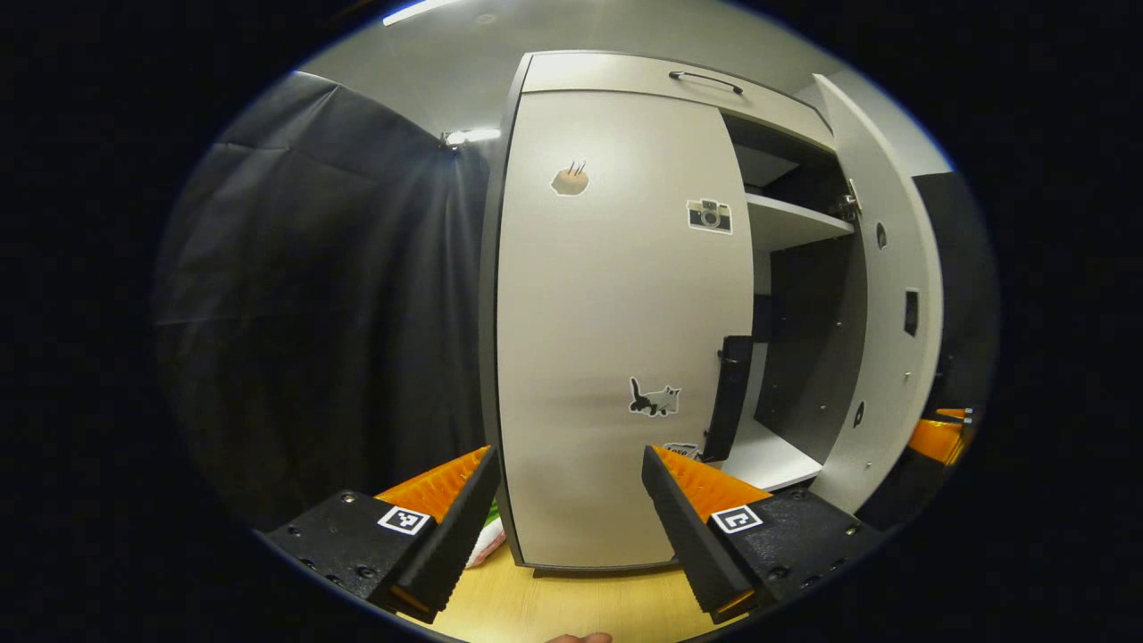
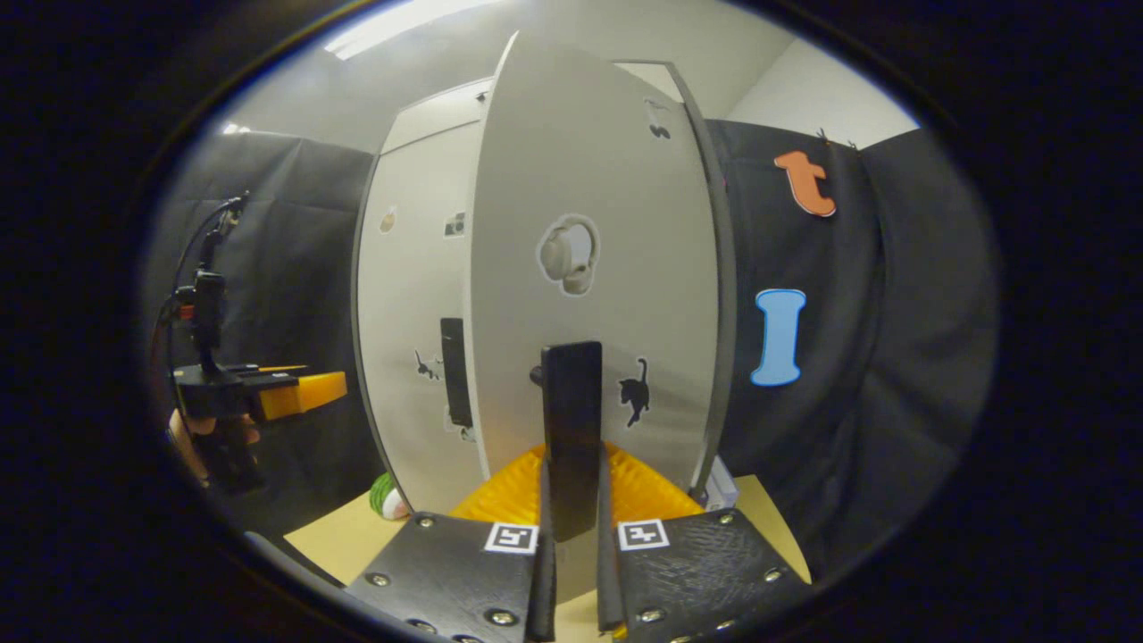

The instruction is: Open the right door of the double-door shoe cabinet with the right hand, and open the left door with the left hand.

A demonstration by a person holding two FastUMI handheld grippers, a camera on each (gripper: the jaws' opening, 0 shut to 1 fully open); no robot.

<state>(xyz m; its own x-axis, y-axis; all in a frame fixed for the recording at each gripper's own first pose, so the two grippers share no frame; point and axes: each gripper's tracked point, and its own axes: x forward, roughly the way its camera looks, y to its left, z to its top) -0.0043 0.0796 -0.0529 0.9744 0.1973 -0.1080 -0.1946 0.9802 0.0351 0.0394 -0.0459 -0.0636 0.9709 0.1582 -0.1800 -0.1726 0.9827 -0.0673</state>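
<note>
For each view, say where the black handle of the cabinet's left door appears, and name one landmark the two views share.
Left gripper view: the left door's handle is right of centre, on the closed door's right edge, beside the open compartment.
Right gripper view: the left door's handle is left of centre, just left of the opened right door.
Shared landmark: the camera sticker above that handle.

The left hand-held gripper (image 1: pixel 571 513) hangs with jaws spread before the closed left door (image 1: pixel 616 339); the right door (image 1: pixel 884 295) stands swung open, baring a shelf (image 1: pixel 790 221).
</note>
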